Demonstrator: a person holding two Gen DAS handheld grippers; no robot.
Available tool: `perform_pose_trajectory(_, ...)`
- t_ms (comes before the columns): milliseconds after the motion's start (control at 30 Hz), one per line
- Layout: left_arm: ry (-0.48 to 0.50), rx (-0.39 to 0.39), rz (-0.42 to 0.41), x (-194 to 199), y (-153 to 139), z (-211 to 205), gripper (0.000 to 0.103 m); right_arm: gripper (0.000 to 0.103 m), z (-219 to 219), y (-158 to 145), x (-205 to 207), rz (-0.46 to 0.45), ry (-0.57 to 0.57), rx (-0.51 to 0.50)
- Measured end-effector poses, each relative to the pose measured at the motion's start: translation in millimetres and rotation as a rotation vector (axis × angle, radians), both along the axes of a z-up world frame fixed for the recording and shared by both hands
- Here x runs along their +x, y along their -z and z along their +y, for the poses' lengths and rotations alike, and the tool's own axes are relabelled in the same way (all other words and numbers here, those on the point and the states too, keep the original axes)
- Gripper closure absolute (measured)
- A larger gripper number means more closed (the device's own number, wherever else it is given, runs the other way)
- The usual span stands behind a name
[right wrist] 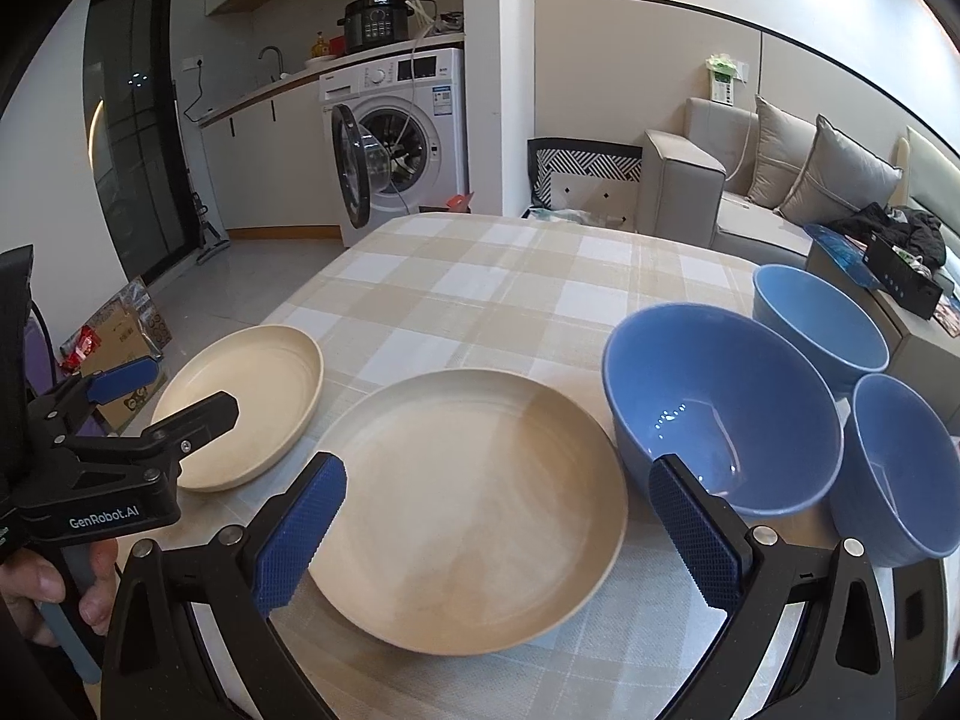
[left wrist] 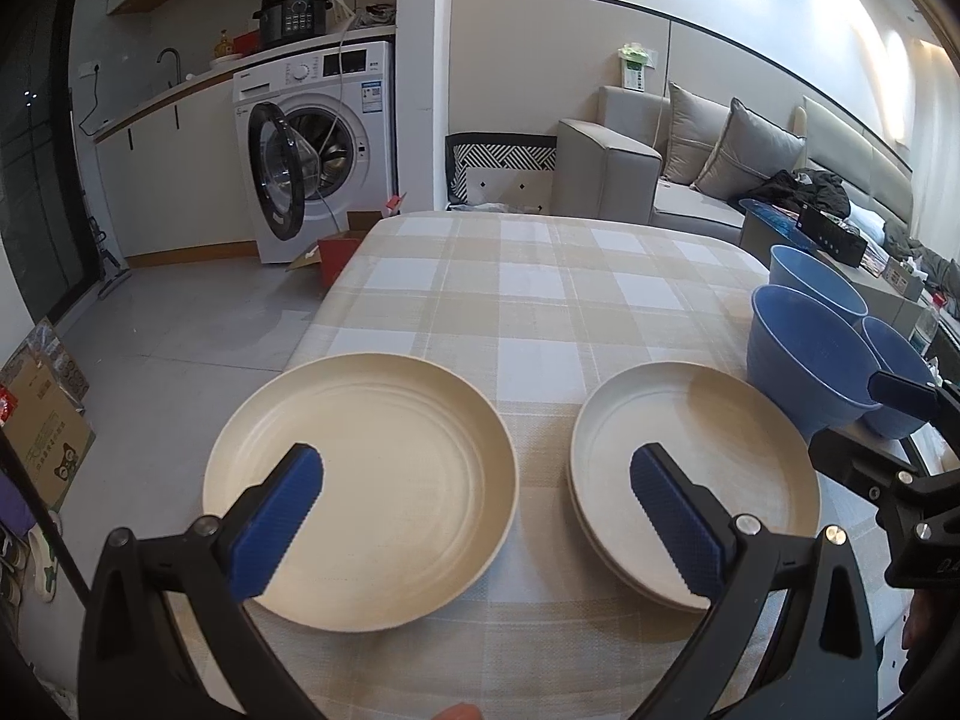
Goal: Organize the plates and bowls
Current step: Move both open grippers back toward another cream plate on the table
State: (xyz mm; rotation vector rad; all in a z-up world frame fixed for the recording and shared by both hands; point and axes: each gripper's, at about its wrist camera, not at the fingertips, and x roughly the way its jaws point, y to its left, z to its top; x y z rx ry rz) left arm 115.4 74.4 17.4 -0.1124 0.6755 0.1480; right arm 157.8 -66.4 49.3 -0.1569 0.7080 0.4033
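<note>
A single cream plate (left wrist: 366, 480) lies at the table's near left; it also shows in the right wrist view (right wrist: 246, 402). To its right is a stack of cream plates (left wrist: 696, 468), also in the right wrist view (right wrist: 474, 504). Three blue bowls stand at the right: a near-middle one (right wrist: 720, 408), a far one (right wrist: 822, 324) and a near-right one (right wrist: 900, 468). My left gripper (left wrist: 477, 516) is open and empty above the gap between the plates. My right gripper (right wrist: 498, 534) is open and empty above the stack's near edge.
The table has a beige checked cloth (left wrist: 540, 288). A washing machine (left wrist: 318, 144) with its door open stands beyond the far left. A grey sofa (left wrist: 690, 168) is beyond the far right. Cardboard boxes (left wrist: 48, 420) lie on the floor at the left.
</note>
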Motion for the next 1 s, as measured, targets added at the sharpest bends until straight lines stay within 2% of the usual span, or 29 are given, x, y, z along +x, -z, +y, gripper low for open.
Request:
perform_pose_trajectory(700, -0.100, 0.019, -0.002, -11, -1, 36, 0.000, 0.001, 51, -15, 20, -0.028, -0.129, 0.032)
perform_pose_trajectory(1000, -0.142, 0.022, 0.001, -16, -1, 52, 0.000, 0.001, 72, -11, 31, -0.012, -0.172, 0.038)
